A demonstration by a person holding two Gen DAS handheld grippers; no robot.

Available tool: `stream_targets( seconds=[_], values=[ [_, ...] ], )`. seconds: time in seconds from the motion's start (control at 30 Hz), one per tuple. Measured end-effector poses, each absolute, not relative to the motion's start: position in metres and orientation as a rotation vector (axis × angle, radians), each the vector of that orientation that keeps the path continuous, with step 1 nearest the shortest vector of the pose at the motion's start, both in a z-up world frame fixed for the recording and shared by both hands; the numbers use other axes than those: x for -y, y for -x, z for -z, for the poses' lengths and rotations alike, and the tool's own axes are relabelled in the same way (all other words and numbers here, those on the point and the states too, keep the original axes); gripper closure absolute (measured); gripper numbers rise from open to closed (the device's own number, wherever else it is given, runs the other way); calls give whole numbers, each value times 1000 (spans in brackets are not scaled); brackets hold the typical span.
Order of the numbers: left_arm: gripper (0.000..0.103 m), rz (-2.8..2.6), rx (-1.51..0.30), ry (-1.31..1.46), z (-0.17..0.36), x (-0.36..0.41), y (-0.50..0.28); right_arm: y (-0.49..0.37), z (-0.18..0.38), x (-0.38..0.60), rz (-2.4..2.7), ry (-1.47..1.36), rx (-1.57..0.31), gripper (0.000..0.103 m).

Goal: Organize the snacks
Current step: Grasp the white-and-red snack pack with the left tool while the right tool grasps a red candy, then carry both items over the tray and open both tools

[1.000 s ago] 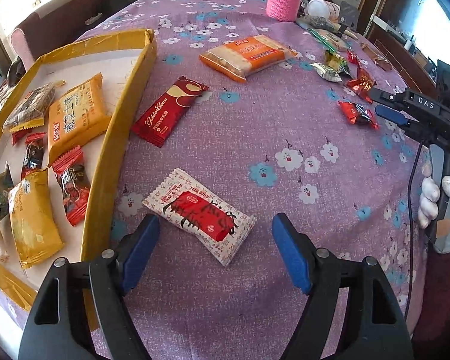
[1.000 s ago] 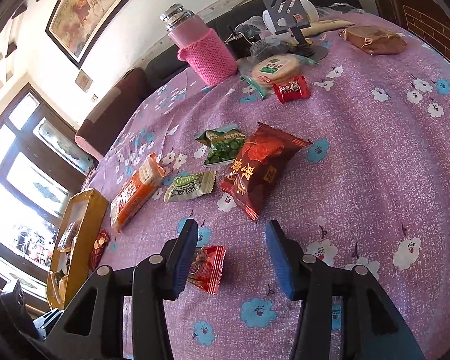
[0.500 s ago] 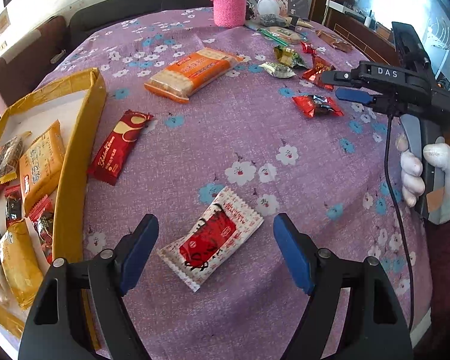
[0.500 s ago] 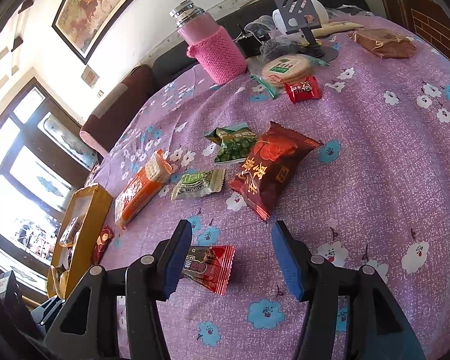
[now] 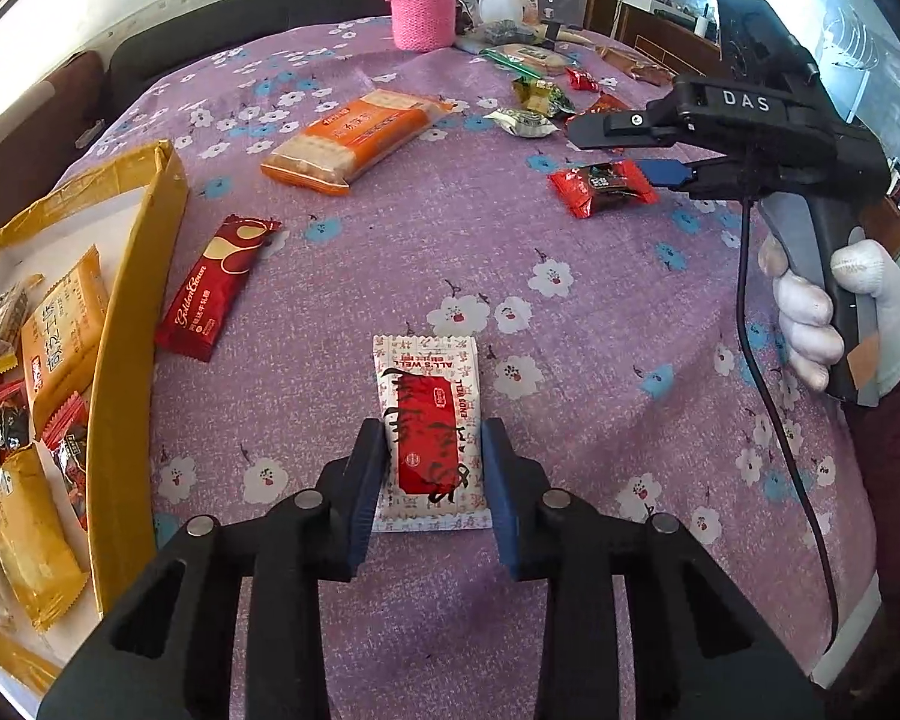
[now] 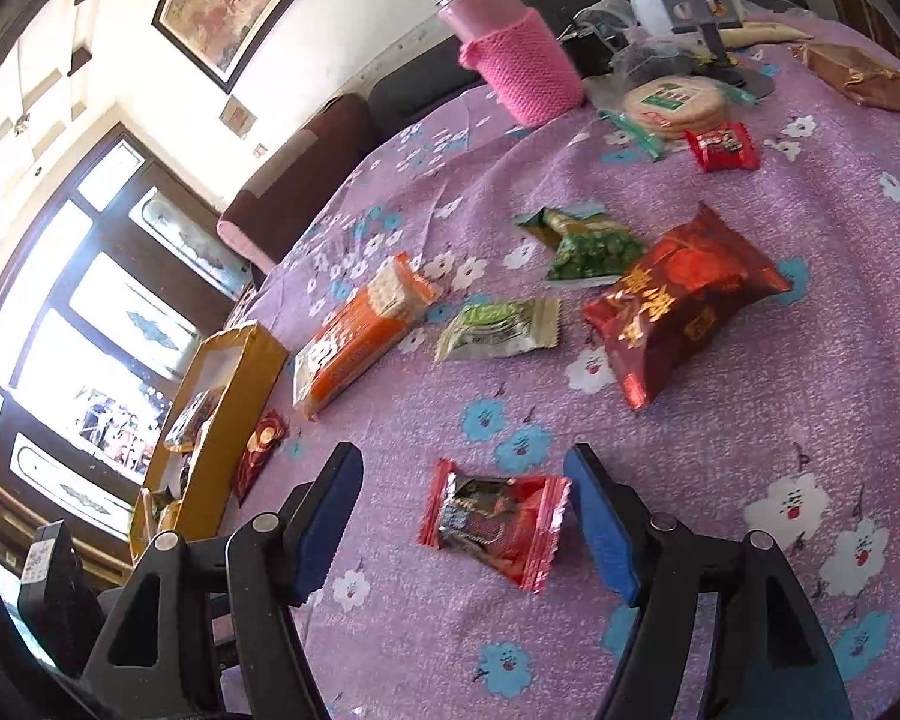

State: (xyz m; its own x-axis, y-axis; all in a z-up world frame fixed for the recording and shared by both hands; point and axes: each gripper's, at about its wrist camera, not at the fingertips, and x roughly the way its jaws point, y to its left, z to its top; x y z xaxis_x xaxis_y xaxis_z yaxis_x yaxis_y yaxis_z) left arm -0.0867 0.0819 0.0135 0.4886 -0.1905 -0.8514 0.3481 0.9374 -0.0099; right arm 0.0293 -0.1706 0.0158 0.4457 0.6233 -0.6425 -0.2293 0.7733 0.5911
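Closing left tongs now clamp white-red packet | right tongs widened, straddling red candy

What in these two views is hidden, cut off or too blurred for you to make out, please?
- Yellow box, left wrist view: its left part is cut off by the picture edge.
- Yellow box, right wrist view: its contents are too small and hidden by its wall.
- Red candy, left wrist view: partly hidden behind the right gripper.

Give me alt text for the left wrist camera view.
The left gripper has just closed its jaws on a white-and-red snack packet lying on a purple floral tablecloth. A yellow box of snacks sits left.
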Motion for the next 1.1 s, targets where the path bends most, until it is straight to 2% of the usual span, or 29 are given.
stream_targets(
  seconds=[0.07,0.13,0.2,0.27,0.3,0.33,0.4,0.43,0.5,0.53,0.67,0.73,0.8,1.1],
  values=[
    [69,327,-1011,-181,-14,-80,86,-27,-16,162,-605,-443,-1001,31],
    [59,331,-1009,-186,-12,-77,84,-23,-20,152,-582,-358,-990,31],
    [57,328,-1000,-186,-11,-74,81,-19,-23,143,-529,-262,-964,31],
    [57,319,-991,-176,-11,-72,79,-18,-22,135,-489,-200,-955,31],
    [62,314,-987,-177,-11,-71,78,-17,-21,133,-479,-184,-948,31],
    [71,313,-981,-176,-12,-70,78,-17,-21,130,-469,-166,-943,31],
    [72,306,-978,-175,-12,-70,79,-15,-20,125,-447,-129,-935,31],
    [73,301,-977,-173,-12,-70,79,-15,-21,123,-433,-112,-932,34],
    [74,292,-973,-158,-13,-73,80,-14,-20,121,-399,-87,-927,49],
    [74,291,-969,-144,-14,-76,81,-13,-20,120,-391,-83,-927,65],
    [74,281,-944,-103,-23,-88,88,-9,-23,121,-373,-86,-898,78],
    [74,276,-927,-80,-30,-97,92,-4,-27,119,-371,-86,-878,79],
    [74,265,-909,-51,-37,-109,96,-1,-29,118,-372,-91,-863,87],
    [74,177,-827,93,-66,-184,112,14,-50,112,-411,-217,-881,88]
  ],
)
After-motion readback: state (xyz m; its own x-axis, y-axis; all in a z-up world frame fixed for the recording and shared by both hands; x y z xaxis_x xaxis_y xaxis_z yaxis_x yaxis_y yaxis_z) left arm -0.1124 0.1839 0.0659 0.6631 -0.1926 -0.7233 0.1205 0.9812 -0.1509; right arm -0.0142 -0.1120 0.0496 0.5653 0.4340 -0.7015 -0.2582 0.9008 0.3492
